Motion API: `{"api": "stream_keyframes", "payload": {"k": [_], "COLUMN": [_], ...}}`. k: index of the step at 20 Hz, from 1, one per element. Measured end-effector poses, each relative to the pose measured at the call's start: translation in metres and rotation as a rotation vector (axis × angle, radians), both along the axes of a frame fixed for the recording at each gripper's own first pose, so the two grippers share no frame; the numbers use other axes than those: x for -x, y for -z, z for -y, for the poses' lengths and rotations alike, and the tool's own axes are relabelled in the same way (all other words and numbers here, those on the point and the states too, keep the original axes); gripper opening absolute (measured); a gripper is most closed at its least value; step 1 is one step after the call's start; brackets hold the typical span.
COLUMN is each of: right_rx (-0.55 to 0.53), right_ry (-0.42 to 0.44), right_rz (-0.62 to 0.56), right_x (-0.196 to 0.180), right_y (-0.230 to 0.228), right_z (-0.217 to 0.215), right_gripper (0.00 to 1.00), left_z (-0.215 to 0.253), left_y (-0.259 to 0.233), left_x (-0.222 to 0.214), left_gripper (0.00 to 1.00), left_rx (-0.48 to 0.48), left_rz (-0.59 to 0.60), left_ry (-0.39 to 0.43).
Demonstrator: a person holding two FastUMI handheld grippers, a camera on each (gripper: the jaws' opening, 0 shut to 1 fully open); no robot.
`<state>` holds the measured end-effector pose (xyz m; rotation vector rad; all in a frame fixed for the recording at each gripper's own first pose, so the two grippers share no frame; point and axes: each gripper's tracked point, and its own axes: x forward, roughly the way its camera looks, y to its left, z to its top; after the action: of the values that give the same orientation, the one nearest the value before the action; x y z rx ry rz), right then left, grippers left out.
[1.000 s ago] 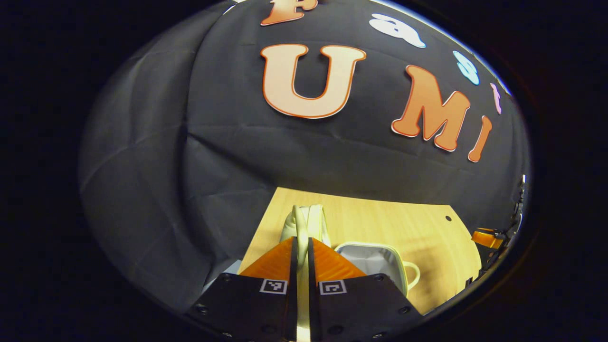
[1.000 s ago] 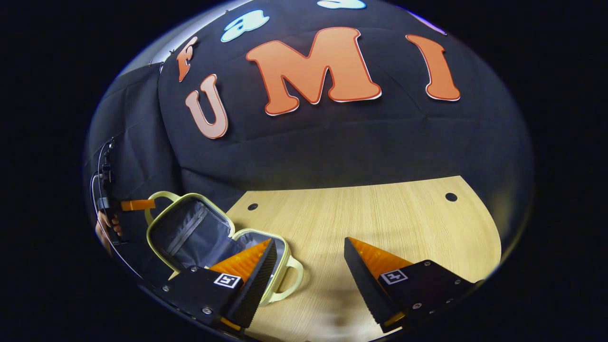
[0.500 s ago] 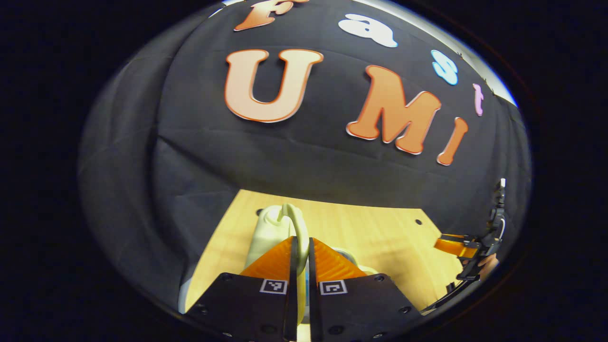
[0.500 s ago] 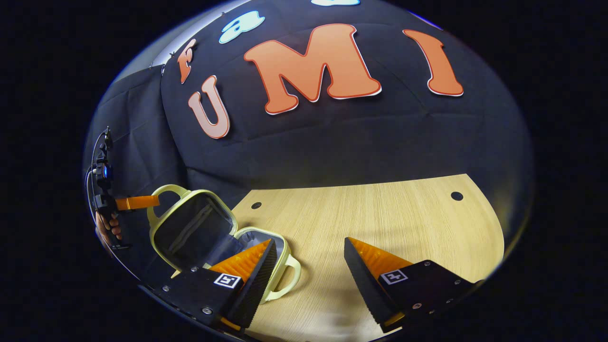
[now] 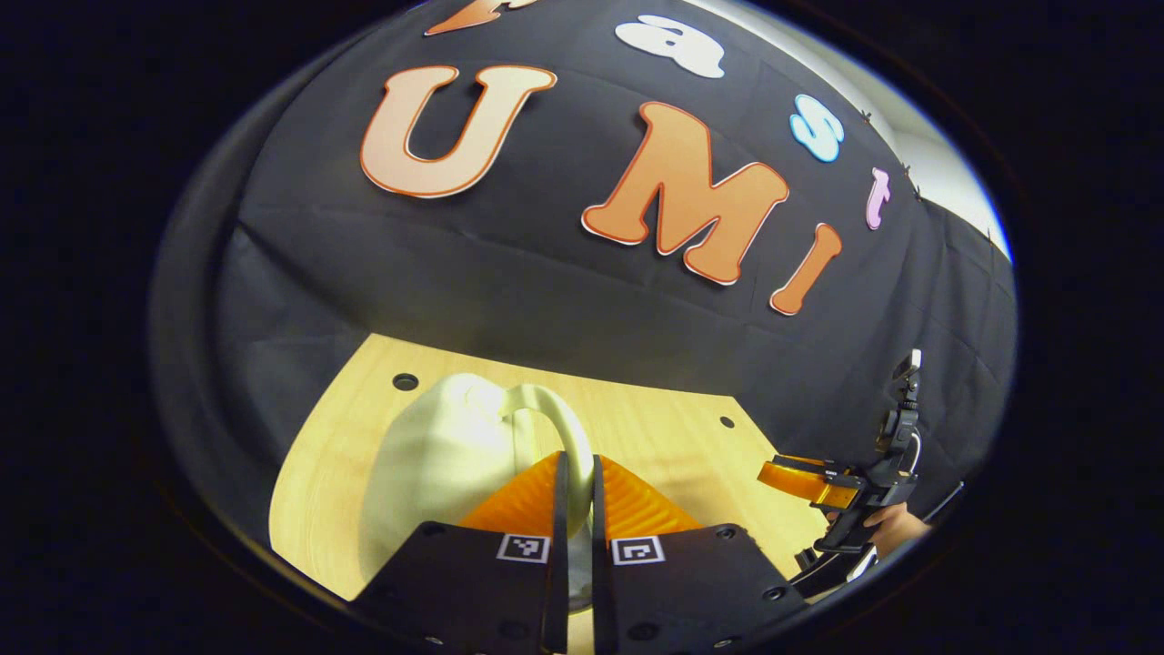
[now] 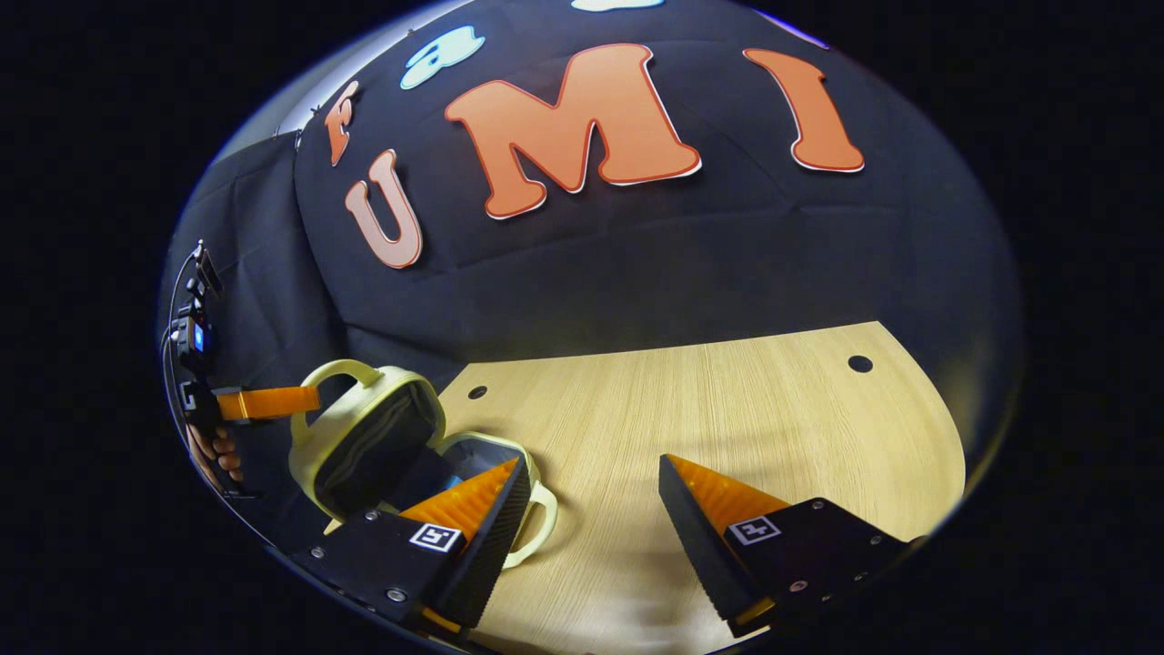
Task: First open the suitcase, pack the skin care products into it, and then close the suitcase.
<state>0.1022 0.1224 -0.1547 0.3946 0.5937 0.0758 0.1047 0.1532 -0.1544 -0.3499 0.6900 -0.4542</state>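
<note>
A pale yellow-green suitcase point(image 6: 364, 428) stands at the table's left end in the right gripper view, its lid tilted halfway down over the base point(image 6: 482, 452). My left gripper point(image 5: 575, 459) is shut on the lid's loop handle point(image 5: 556, 423), and the lid's pale outer shell point(image 5: 436, 446) lies just ahead of it. From the right gripper view the left gripper point(image 6: 273, 401) meets that handle point(image 6: 341, 369) from the left. My right gripper point(image 6: 591, 468) hangs open over the table beside the base's handle point(image 6: 543, 517), holding nothing. What lies inside the suitcase is hidden.
The wooden table point(image 6: 727, 409) has small round holes point(image 6: 859, 364) near its far edge, with bare wood to the right of the suitcase. The black cloth wall rises right behind it. A hand point(image 5: 896, 523) holds the right gripper point(image 5: 809, 480) at the far right of the left gripper view.
My left gripper has swung the lid by its handle from wide open to about halfway down over the base. The right gripper has stayed open in nearly the same place.
</note>
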Motion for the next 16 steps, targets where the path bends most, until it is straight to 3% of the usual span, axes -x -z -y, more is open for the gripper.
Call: {"api": "stream_keyframes", "payload": {"k": [10, 16], "right_rx": [0.007, -0.008], "right_ry": [0.013, 0.033], "right_rz": [-0.032, -0.030], "right_x": [0.013, 0.015], "right_y": [0.013, 0.012], "right_z": [0.014, 0.021], "right_gripper": [0.92, 0.92], "left_z": [0.089, 0.119], "left_y": [0.042, 0.076], "left_x": [0.026, 0.044], "left_gripper": [0.11, 0.11], "left_rx": [0.207, 0.192], "left_rz": [-0.115, -0.173], "left_ry": [0.136, 0.192]}}
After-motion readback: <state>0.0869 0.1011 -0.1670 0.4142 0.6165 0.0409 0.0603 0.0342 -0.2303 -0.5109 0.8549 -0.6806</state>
